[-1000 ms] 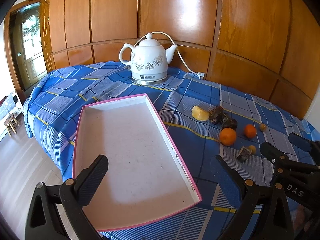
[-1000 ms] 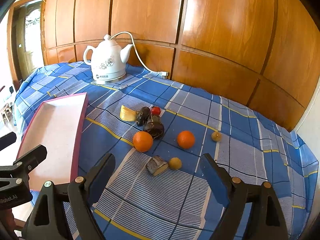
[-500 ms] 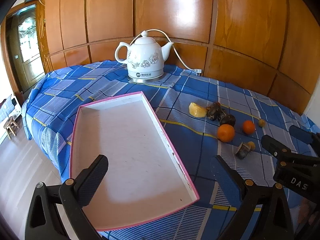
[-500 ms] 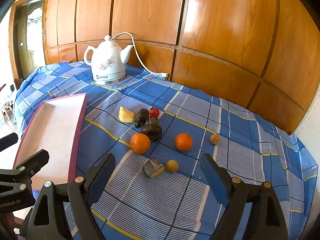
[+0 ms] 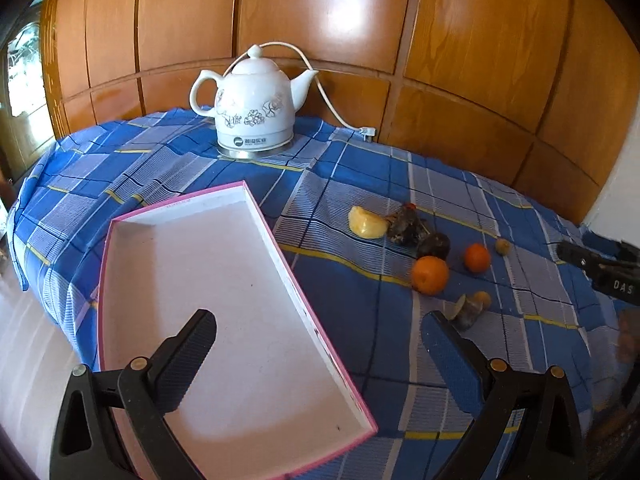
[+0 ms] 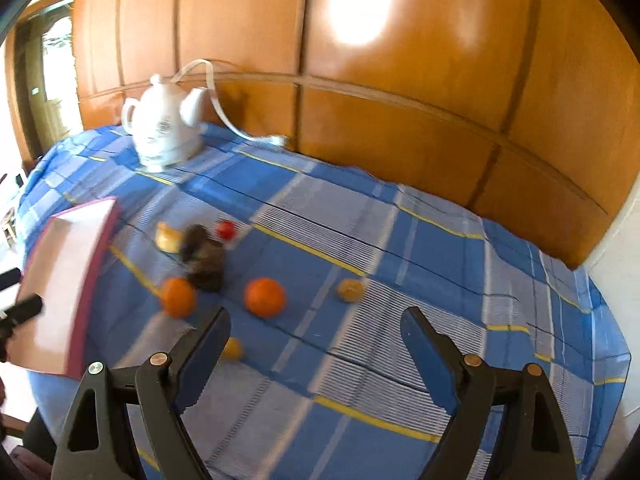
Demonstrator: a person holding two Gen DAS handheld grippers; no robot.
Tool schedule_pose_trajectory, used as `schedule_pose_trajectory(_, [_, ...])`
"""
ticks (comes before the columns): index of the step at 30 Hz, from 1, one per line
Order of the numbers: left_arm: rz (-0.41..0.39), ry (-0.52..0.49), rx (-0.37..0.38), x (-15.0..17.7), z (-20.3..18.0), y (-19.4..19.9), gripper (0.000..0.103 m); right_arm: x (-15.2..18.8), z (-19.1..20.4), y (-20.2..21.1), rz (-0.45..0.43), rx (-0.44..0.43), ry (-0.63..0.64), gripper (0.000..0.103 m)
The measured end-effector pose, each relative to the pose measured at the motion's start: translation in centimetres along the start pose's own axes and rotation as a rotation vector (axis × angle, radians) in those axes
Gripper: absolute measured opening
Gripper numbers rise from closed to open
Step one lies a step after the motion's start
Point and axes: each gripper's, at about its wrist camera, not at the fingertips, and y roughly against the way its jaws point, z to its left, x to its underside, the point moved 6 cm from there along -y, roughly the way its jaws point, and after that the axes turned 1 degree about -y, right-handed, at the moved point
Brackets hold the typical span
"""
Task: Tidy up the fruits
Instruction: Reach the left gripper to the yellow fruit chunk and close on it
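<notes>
Both grippers released above the table's near edge.
Left gripper (image 5: 318,354) spans the empty tray's (image 5: 256,216) right rim; right gripper (image 6: 316,338) hangs near the oranges (image 6: 265,297), fruits mid-table, bare cloth (image 6: 440,248) toward the right edge.

A white ceramic electric kettle with a grey floral pattern (image 5: 253,106) stands upright on its round metal base (image 5: 251,151) at the far side of a table draped in a blue, white and yellow checked cloth (image 5: 352,176). Its spout points right and its looped handle left. A white power cord (image 5: 320,92) arcs from behind the kettle and ends in a plug (image 5: 368,133) lying on the cloth by the wall. Glossy orange-brown wooden panelling (image 5: 460,40) fills the background, catching a bright glare. At far left, a wood-framed glazed door (image 5: 24,80) lets in daylight. The right wrist view is motion-blurred.
</notes>
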Motion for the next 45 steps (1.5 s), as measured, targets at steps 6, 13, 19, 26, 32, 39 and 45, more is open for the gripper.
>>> schedule_pose_trajectory(6, [0.038,-0.08,-0.067,-2.3,-0.6,-2.0,0.103,1.4,-3.1,-2.2,0.045,-0.02,-0.096,0.088])
schedule_pose_trajectory(13, [0.121,-0.288,-0.074,-4.7,-2.4,-6.6,0.073,1.2,-3.7,-2.9,0.068,-0.086,-0.168,0.088])
schedule_pose_trajectory(19, [0.187,-0.466,0.065,-6.3,-5.2,-10.6,0.069,0.8,-3.5,-2.8,0.065,-0.12,-0.189,0.088])
schedule_pose_trajectory(26, [0.233,-0.743,0.087,-7.1,-8.1,-14.4,0.071,1.0,-3.5,-3.5,0.098,-0.14,-0.204,0.088])
schedule_pose_trajectory(32, [0.273,-0.881,0.105,-7.2,-8.7,-16.8,0.071,1.2,-3.9,-4.0,0.12,-0.139,-0.222,0.088])
schedule_pose_trajectory(39, [0.322,-0.993,0.123,-6.8,-10.0,-18.6,0.069,1.2,-4.2,-4.3,0.13,-0.13,-0.232,0.088])
schedule_pose_trajectory(45, [0.337,-0.855,0.174,-6.7,-9.0,-18.3,0.039,1.2,-5.1,-4.3,0.122,-0.102,-0.257,0.075])
